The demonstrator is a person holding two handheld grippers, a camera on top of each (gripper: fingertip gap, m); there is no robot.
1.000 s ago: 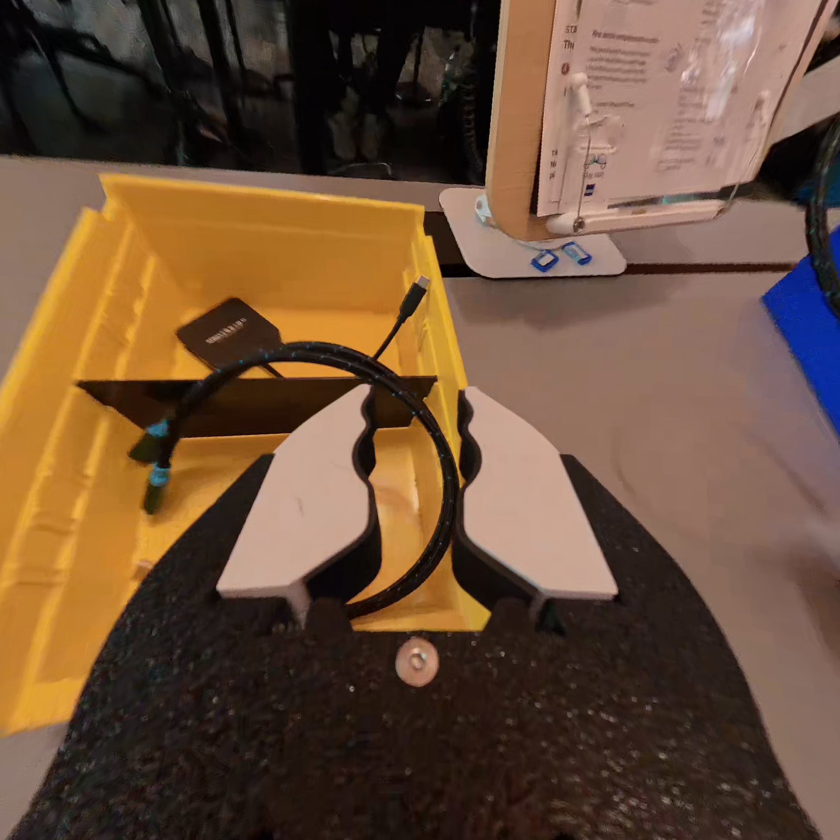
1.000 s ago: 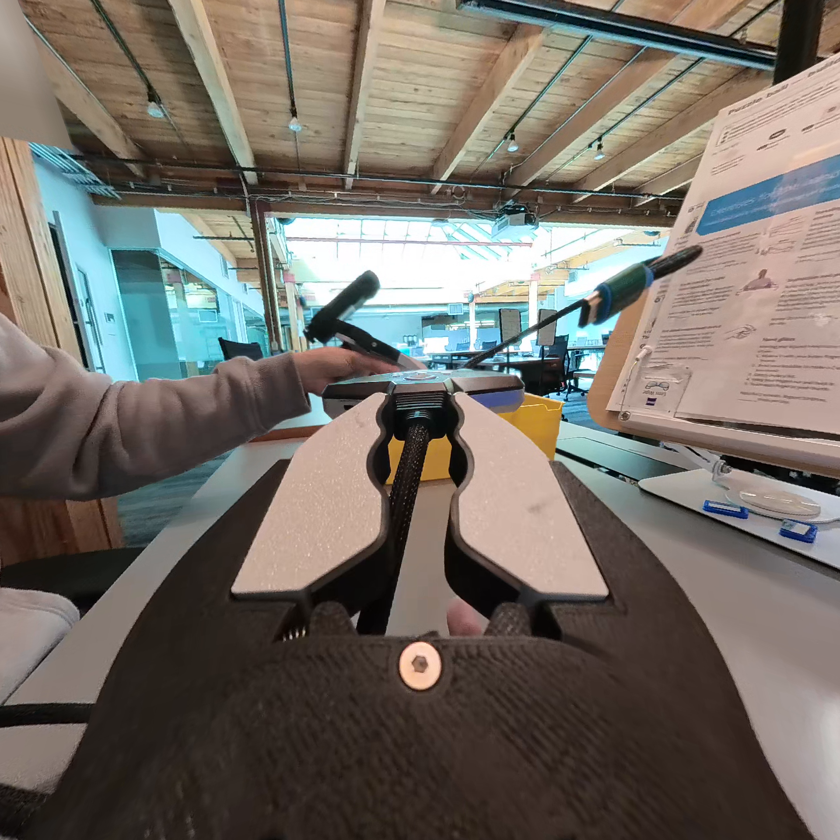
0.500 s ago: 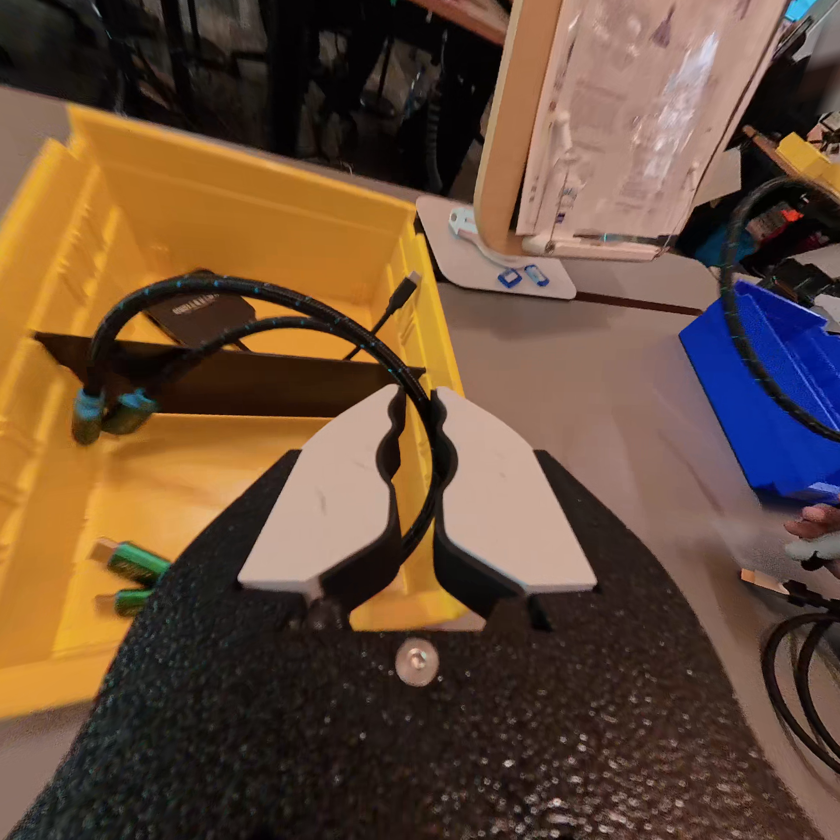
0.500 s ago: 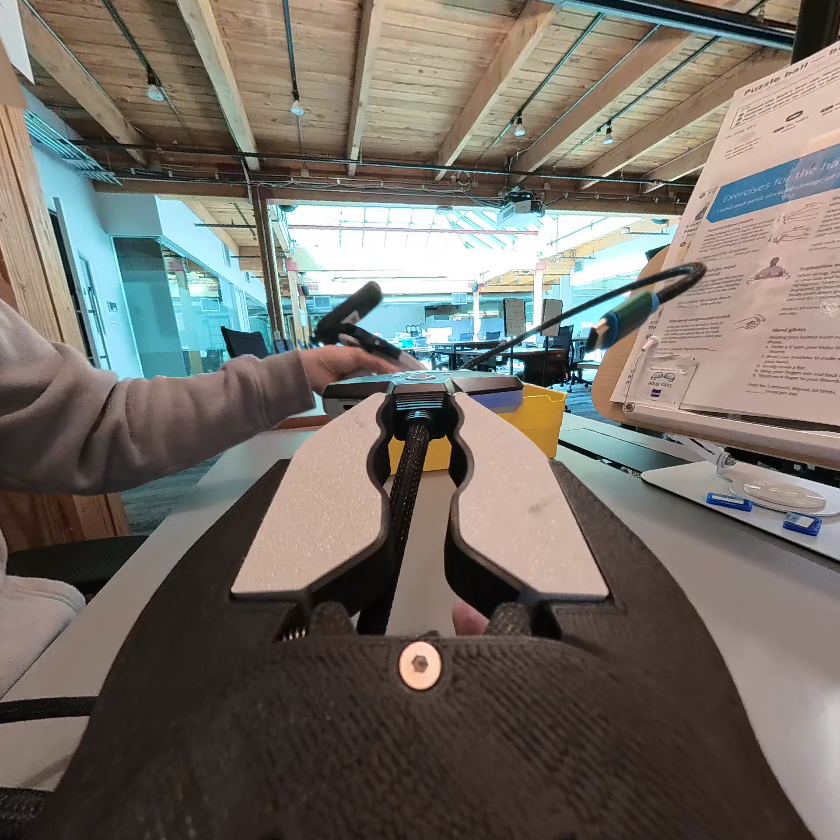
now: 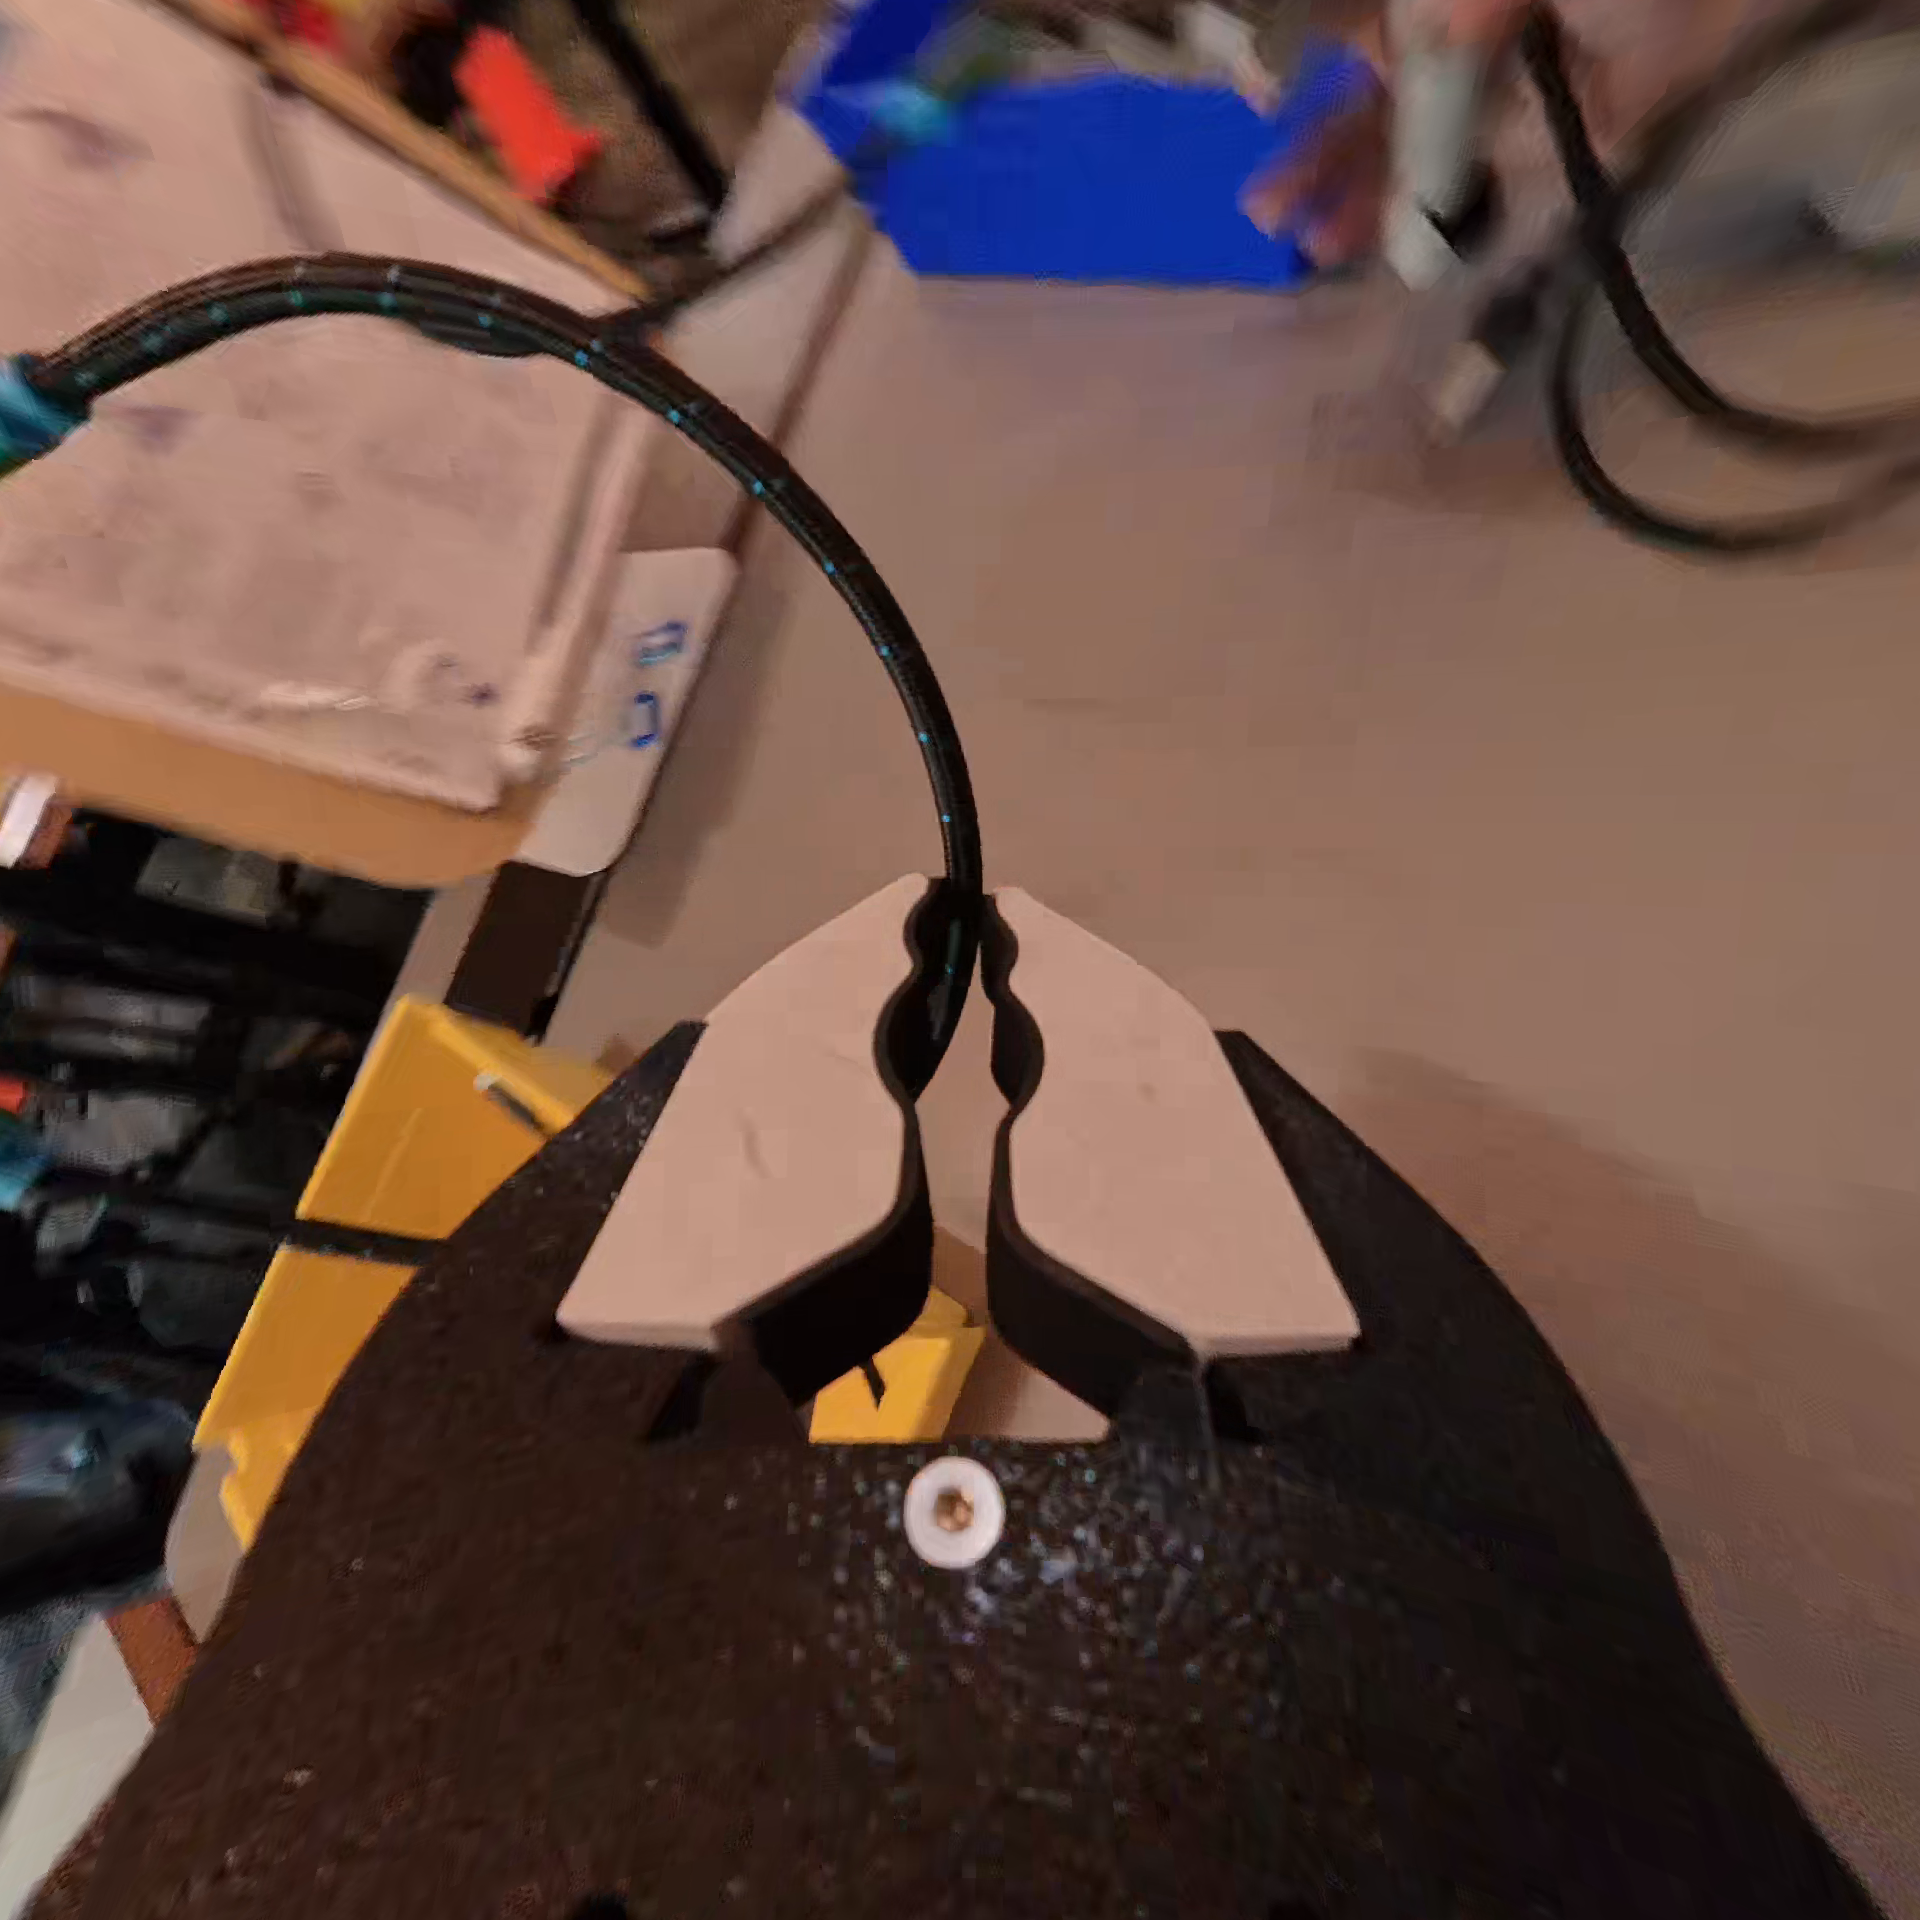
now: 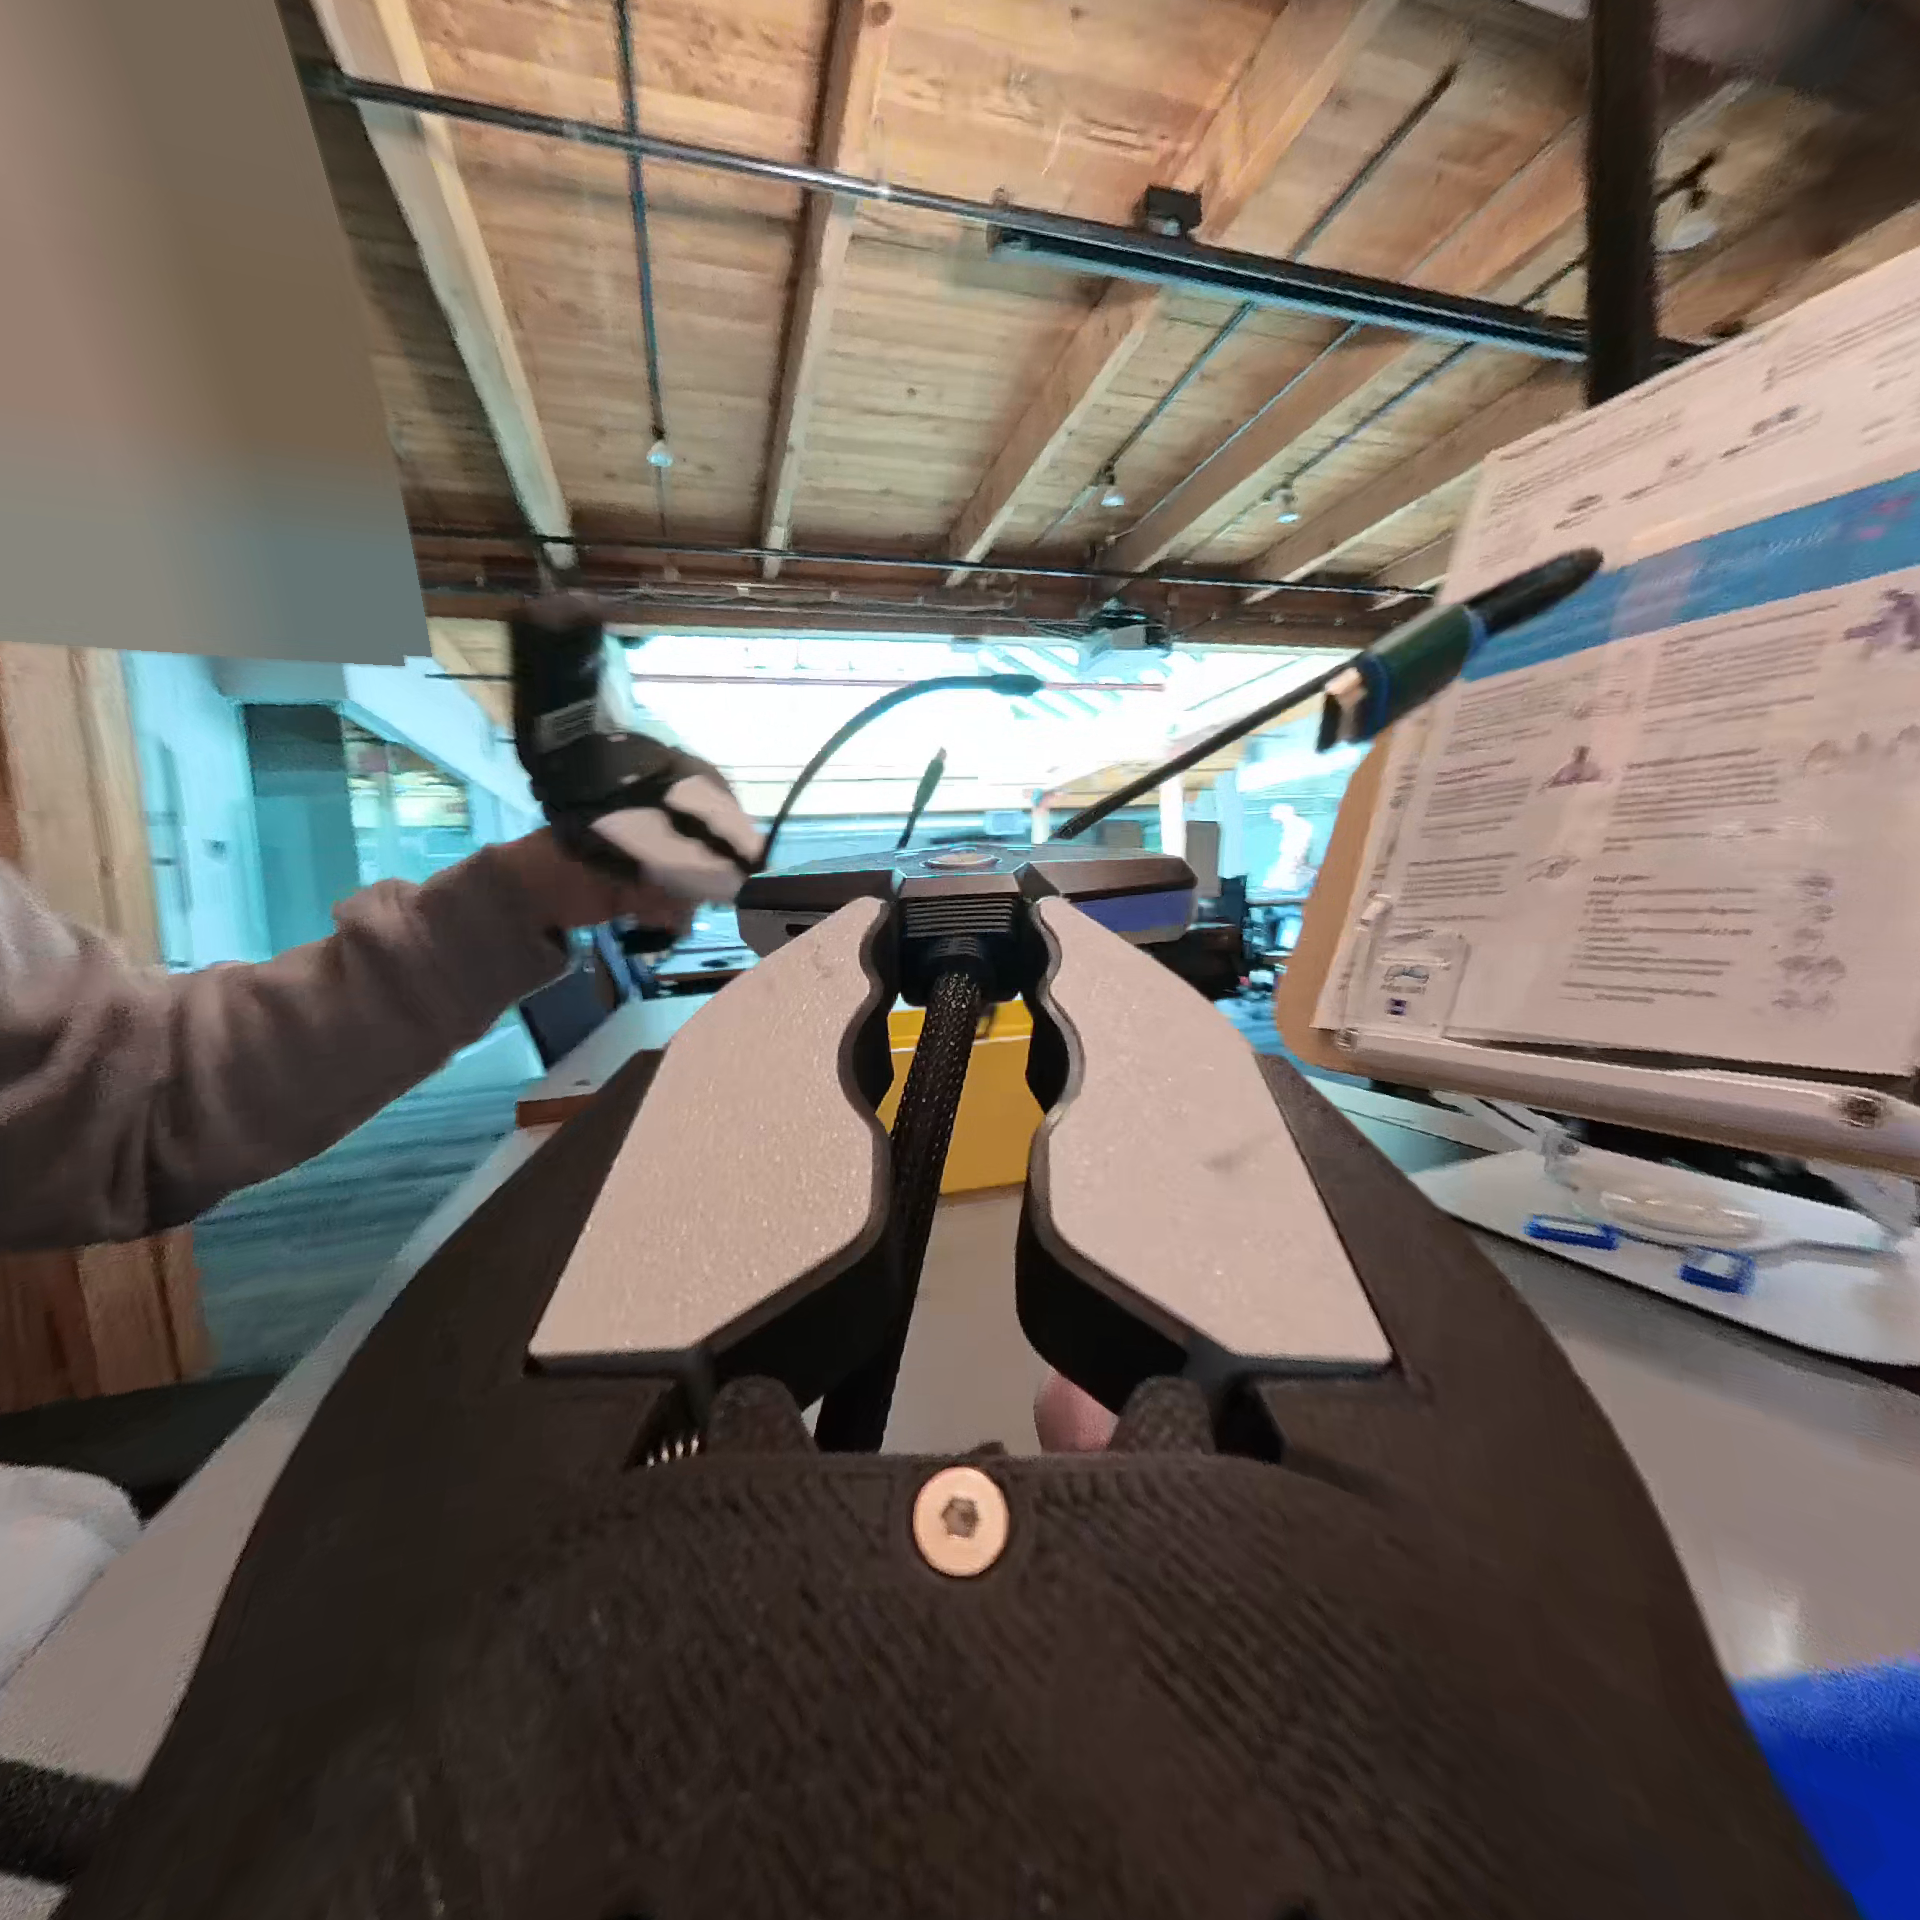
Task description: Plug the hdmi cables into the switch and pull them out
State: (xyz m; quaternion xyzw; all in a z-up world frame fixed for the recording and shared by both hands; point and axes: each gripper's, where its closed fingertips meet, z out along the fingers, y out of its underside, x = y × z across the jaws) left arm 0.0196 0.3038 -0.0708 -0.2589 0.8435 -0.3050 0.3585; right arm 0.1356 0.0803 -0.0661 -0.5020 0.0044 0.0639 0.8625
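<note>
My left gripper (image 5: 961, 894) is shut on a black braided HDMI cable (image 5: 831, 540) with teal flecks. The cable arcs up and left to a teal plug end (image 5: 21, 416) at the frame edge. My right gripper (image 6: 961, 914) is shut on the ribbed neck of the black switch (image 6: 966, 873) and holds it above the table; the switch's braided lead (image 6: 930, 1122) runs back between the fingers. In the right wrist view the left gripper (image 6: 665, 831) hovers just left of the switch. A green-banded HDMI plug (image 6: 1423, 665) hangs in the air at upper right.
A yellow bin (image 5: 416, 1143) sits at lower left and shows behind the switch (image 6: 977, 1101). A blue bin (image 5: 1081, 177) stands far off. A document stand (image 6: 1662, 831) stands to the right. Loose black cables (image 5: 1662, 416) lie on the grey table (image 5: 1247, 727).
My left gripper closed on the cable, lifted it out of the yellow bin and swung right, toward the switch. My right gripper keeps its hold on the switch and has tilted slightly upward.
</note>
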